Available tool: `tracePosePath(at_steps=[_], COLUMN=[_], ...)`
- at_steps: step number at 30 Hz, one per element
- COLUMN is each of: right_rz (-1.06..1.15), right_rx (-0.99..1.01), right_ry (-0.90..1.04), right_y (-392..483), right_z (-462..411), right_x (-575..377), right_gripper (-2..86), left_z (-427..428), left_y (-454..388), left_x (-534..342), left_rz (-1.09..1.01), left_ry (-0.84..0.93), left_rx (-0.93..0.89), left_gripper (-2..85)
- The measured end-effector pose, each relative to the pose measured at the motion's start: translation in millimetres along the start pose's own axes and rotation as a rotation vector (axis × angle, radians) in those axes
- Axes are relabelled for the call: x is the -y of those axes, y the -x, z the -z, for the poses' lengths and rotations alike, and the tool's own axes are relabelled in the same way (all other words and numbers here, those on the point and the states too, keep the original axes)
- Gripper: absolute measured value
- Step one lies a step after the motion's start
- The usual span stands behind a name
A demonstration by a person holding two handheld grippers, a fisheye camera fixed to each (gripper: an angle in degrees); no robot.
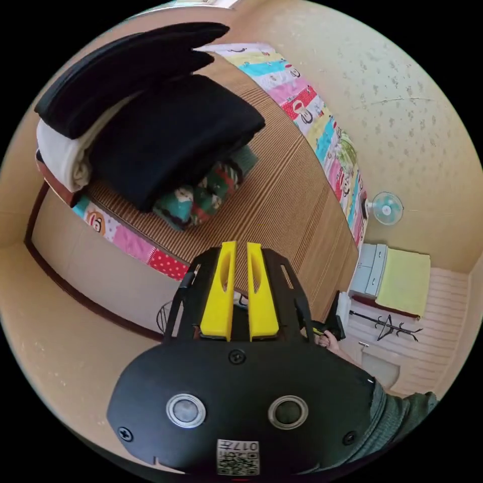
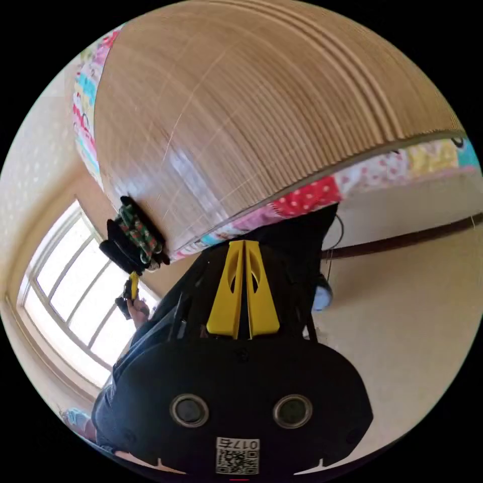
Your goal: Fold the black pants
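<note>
Black folded pants [image 1: 171, 136] lie on a stack of clothes at the far left of the woven bamboo mat [image 1: 292, 191]. Left gripper [image 1: 240, 246]: yellow jaws narrowly parted, empty. Right gripper [image 2: 244, 246]: jaw tips touching, holding nothing.

black pants [image 1: 171, 136]: matt cloth | mat [image 1: 282, 201]: ribbed woven, slight sheen | jaws: smooth yellow plastic
</note>
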State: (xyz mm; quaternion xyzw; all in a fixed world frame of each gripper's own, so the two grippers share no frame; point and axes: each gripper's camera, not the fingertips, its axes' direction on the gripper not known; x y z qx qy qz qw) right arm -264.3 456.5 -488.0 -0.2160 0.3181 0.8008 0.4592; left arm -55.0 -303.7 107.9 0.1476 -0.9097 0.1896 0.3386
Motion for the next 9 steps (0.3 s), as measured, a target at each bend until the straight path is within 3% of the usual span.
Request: tracePosePath(at_steps=[2,3,5,9], right_rz=[-0.271,-0.313,-0.380,-0.352], right_rx=[0.174,0.276,0.696,1.031], right_ry=[-0.359,-0.443,-0.711,-0.856], right_y=[-90,-108,-167,-215], right_z=[94,110,147,157], right_x=[-70,-88,-152,-207], right_gripper=[0.2,0.2,0.3,0.3], left_z=[-35,-51,-71,-102], left_y=[-27,-47,-78,-149], left_x=[-6,-7,-6,-1], left_rz=[-0.067,-0.109,-0.184,-0.351], left_ry=[0.081,0.109,0.150,0.192], left_rx=[0.018,0.035,0.038,0.114], left_gripper=[4.2,4.0,3.8,3.5])
